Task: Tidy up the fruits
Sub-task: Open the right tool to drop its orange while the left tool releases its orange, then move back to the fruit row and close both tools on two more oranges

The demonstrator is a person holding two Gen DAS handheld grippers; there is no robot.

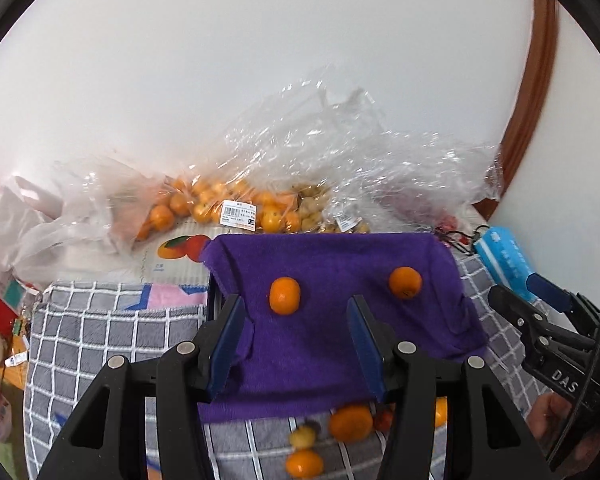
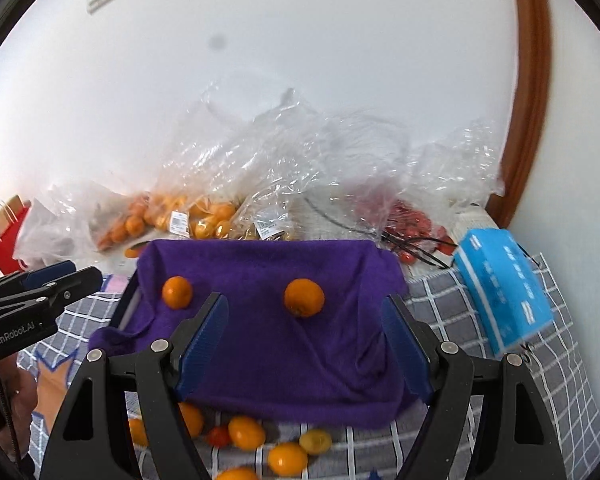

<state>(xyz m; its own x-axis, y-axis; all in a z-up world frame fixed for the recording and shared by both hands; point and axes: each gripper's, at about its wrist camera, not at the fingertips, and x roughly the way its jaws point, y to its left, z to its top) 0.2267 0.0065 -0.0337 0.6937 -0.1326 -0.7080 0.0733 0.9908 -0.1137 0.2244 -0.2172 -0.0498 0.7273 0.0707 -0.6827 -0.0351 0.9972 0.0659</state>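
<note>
Left tongs (image 1: 296, 344) open, nothing between the pads. Right tongs (image 2: 304, 348) open wider, also empty. Two oranges (image 1: 285, 295) (image 1: 405, 282) rest on the purple cloth (image 1: 320, 344) ahead of both tongs, well apart from each other. More loose fruit (image 2: 246, 433) lies on the checked blanket (image 1: 112, 344) below the cloth's near edge.

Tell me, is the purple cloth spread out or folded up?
Spread out. The purple cloth drapes over a dark container, and two oranges lie on it.

Purple cloth (image 2: 268, 344) with two orange fruits (image 2: 304, 297) on it, over a grey blanket (image 2: 452, 304) with a white grid. My pads (image 2: 202, 344) are blue on black arms; the box (image 2: 504, 288) beside is light blue.
</note>
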